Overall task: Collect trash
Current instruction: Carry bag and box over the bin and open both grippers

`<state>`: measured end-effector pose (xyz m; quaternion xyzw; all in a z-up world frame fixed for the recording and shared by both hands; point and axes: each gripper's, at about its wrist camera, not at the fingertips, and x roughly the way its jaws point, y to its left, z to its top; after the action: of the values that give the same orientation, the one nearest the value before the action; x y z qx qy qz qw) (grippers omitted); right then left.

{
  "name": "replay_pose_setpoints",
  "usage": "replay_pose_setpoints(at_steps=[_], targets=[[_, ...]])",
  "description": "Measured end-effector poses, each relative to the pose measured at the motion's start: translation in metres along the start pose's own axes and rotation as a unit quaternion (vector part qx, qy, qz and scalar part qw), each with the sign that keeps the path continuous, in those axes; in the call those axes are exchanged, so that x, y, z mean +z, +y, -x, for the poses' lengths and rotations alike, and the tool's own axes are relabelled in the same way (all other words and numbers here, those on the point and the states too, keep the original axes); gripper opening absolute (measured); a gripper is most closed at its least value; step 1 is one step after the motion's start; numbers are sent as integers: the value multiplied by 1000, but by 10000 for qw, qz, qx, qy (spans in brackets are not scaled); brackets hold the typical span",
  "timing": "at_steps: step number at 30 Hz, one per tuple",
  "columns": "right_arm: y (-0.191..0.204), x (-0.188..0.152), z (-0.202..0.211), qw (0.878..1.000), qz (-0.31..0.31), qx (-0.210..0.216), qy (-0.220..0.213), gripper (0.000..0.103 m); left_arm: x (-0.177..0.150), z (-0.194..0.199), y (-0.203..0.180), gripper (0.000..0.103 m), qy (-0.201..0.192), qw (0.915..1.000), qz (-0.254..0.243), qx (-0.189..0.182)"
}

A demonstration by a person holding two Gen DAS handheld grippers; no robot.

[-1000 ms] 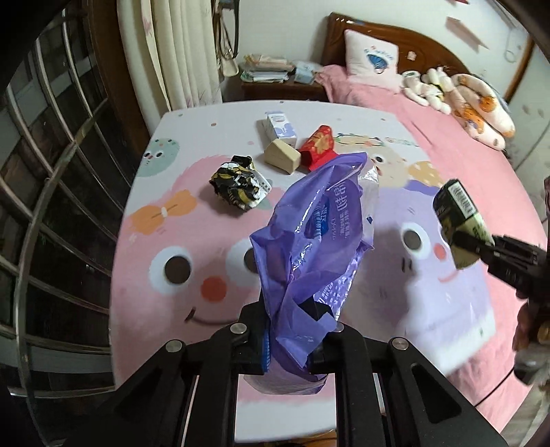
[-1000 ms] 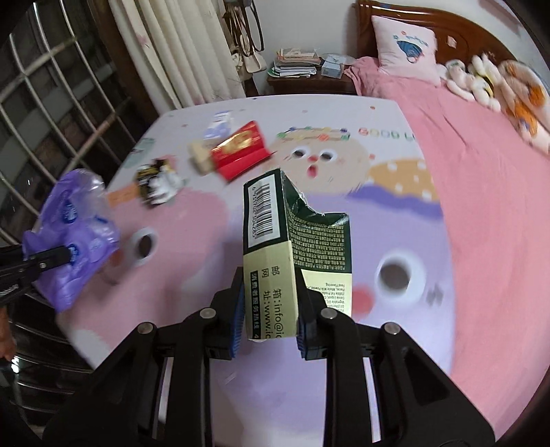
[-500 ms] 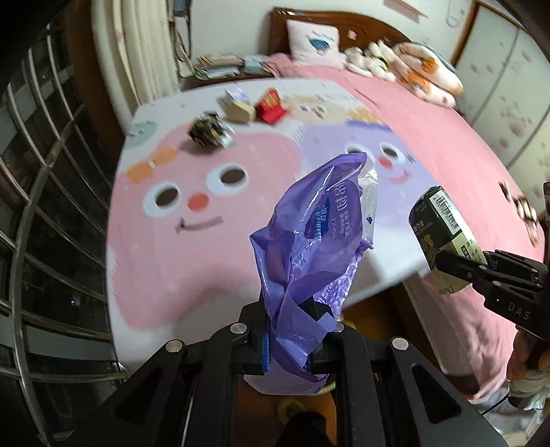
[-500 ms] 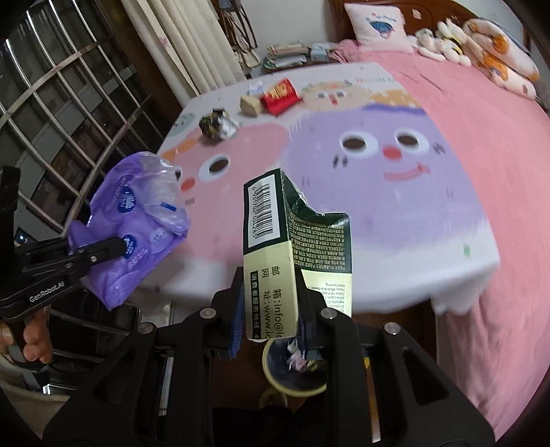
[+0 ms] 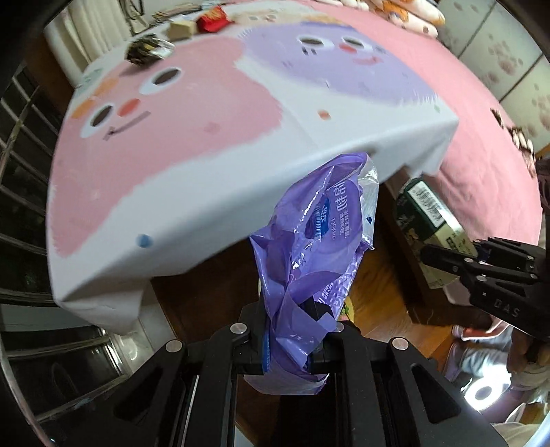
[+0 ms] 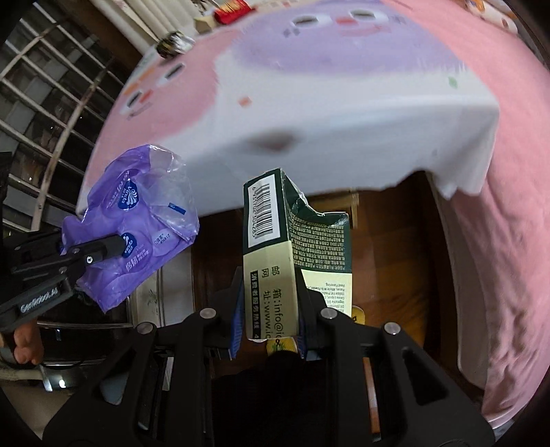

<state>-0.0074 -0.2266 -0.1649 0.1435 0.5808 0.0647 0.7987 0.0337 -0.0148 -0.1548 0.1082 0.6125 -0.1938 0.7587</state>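
Observation:
My left gripper (image 5: 292, 338) is shut on a crumpled purple plastic wrapper (image 5: 316, 240), held below the front edge of the table (image 5: 192, 192) over the dark wood floor. My right gripper (image 6: 268, 311) is shut on a torn green and cream carton (image 6: 271, 251) with a barcode. In the left wrist view that carton (image 5: 426, 220) and the right gripper (image 5: 447, 261) hang at the right. In the right wrist view the wrapper (image 6: 137, 220) and the left gripper (image 6: 99, 251) sit at the left. Both point steeply down.
A crumpled black wrapper (image 5: 146, 50), a tan box (image 5: 180, 29) and a red packet (image 5: 213, 20) lie at the table's far end. A pink bed (image 5: 481, 113) stands to the right, a metal window grille (image 6: 44, 103) to the left. A yellow-rimmed bin (image 6: 282, 344) shows just under the carton.
Both grippers have drawn back off the table and sunk below its front edge, tilting further down. Each keeps its grip. The floor under the table has come into view.

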Motion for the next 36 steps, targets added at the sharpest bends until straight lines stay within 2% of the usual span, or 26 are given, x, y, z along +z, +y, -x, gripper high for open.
replay_pose_setpoints(at_steps=[3,7,17,25,27,28,29,30,31,34,36], targets=[[-15,-13,-23,9999,-128,12,89,21,-6,-27,-13,13,52,9998,-180,114],[-36,-31,-63,9995,-208,34,249,21,-17,-73,-23,13,211,9996,-169,96],[-74,-61,-195,9957,-214,91,896,21,-42,-223,-16,13,725,9967,201,292],[-89,-82,-298,9875,-17,67,1578,22,-50,-308,-12,15,1064,9928,508,224],[-89,-81,-312,9852,-30,48,1715,22,-47,-321,-11,27,1119,9920,548,201],[-90,-82,-320,9840,-36,44,1782,24,-50,-327,-10,38,1115,9920,551,197],[-91,-82,-323,9837,-38,26,1795,34,-49,-329,-10,46,1090,9925,532,175],[-91,-83,-327,9837,-47,13,1798,42,-48,-331,-12,50,1060,9931,475,162],[-91,-83,-329,9840,-77,55,1779,55,-44,-332,-13,60,1044,9935,430,170],[-91,-76,-333,9845,-138,6,1746,55,-35,-332,-9,80,985,9943,295,274],[-91,-71,-329,9851,-163,-3,1714,56,-33,-328,-6,84,952,9947,285,270]])
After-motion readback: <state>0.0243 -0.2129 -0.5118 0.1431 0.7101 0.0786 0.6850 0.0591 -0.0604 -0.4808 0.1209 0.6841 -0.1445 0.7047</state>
